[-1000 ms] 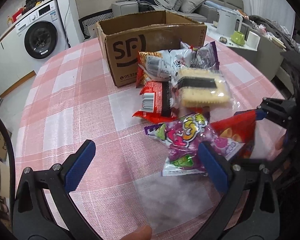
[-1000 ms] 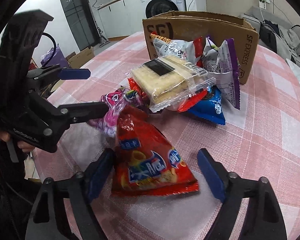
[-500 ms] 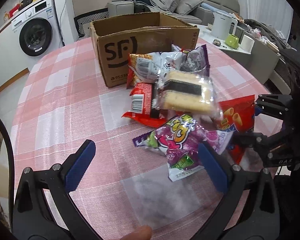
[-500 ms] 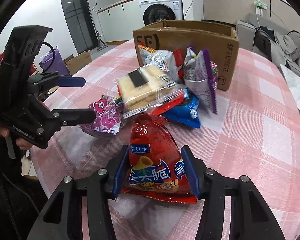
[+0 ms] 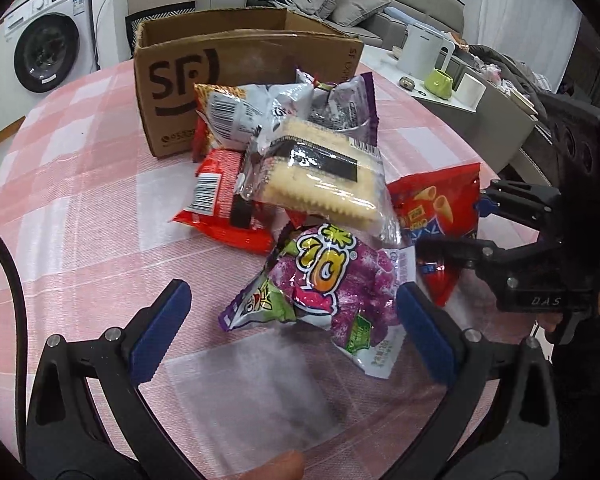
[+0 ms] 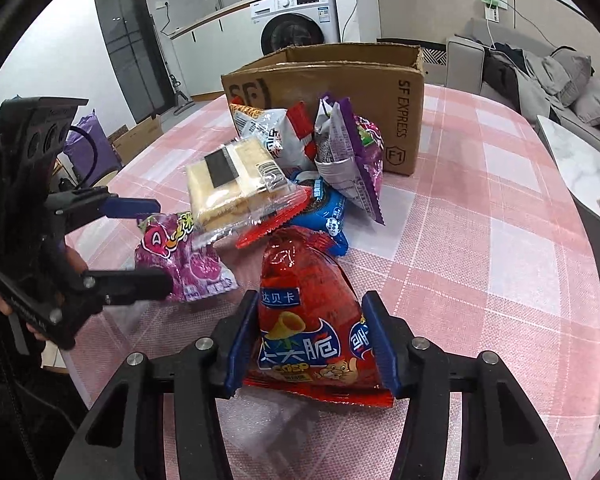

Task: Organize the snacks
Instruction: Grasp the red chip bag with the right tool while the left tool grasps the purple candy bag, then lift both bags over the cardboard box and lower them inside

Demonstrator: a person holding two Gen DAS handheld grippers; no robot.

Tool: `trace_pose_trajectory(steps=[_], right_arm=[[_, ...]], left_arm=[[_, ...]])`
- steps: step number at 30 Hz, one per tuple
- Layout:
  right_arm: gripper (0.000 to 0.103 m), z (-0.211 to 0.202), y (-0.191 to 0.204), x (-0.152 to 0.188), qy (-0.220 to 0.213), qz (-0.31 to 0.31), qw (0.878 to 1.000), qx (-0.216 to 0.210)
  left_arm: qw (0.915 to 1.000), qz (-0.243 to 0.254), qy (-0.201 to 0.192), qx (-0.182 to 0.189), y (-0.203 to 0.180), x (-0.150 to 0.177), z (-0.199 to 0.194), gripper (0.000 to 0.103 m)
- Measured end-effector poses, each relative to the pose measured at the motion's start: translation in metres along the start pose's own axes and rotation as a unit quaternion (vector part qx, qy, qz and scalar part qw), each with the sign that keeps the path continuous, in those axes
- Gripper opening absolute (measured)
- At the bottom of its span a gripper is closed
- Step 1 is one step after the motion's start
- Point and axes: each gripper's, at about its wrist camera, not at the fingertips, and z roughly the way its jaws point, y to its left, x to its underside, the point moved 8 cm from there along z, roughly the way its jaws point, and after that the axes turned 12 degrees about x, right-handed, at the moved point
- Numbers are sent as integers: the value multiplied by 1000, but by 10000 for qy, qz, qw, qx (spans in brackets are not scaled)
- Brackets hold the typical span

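Note:
A pile of snack packets lies in front of an open SF cardboard box [image 5: 228, 64] [image 6: 340, 84] on the pink checked table. My right gripper [image 6: 312, 340] is shut on a red crisp bag [image 6: 312, 320], also seen in the left wrist view [image 5: 436, 208]. My left gripper [image 5: 288, 328] is open, its blue pads either side of a purple candy bag [image 5: 328, 280] [image 6: 180, 256] without squeezing it. A clear cracker pack [image 5: 320, 176] [image 6: 232, 180] lies on top of the pile. Behind it stand a grey-white bag [image 5: 236, 116] and a purple-edged bag [image 6: 352, 148].
A red packet [image 5: 220, 200] and a blue packet [image 6: 324, 208] lie under the crackers. The table edge [image 6: 588, 240] curves close on the right. A white side table with kettle and green cup [image 5: 438, 82] stands beyond. A washing machine [image 6: 296, 20] is at the back.
My right gripper closed on the red crisp bag and drew it back from the pile. My left gripper moved forward so the purple candy bag now lies between its open pads.

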Motion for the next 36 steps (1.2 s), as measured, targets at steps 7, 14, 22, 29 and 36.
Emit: trace_pose_trajectory(steps=[7,14,22,29,36], right_arm=[[53,0,1,3,5,-7,10000,-33],[53,-1,0,4,-67,10,10000,-26],[53,-7,-1,3,-189,12,9998,-39],[53,-19,-4,-2,-324,63,9994,-45],[51,-36,-7,-9,-625,143,9979,-29]], left_arm=[[9995,-135,-16,281,-5,0,6,65],[9990,33,-198,403,-11,-4,-4,37],[9985,235,-289,412,-13,-1,-23,31],[9979,367,-361,402,-10,-2,-38,29],[9971,345,-607,304,-4,-8,-59,29]])
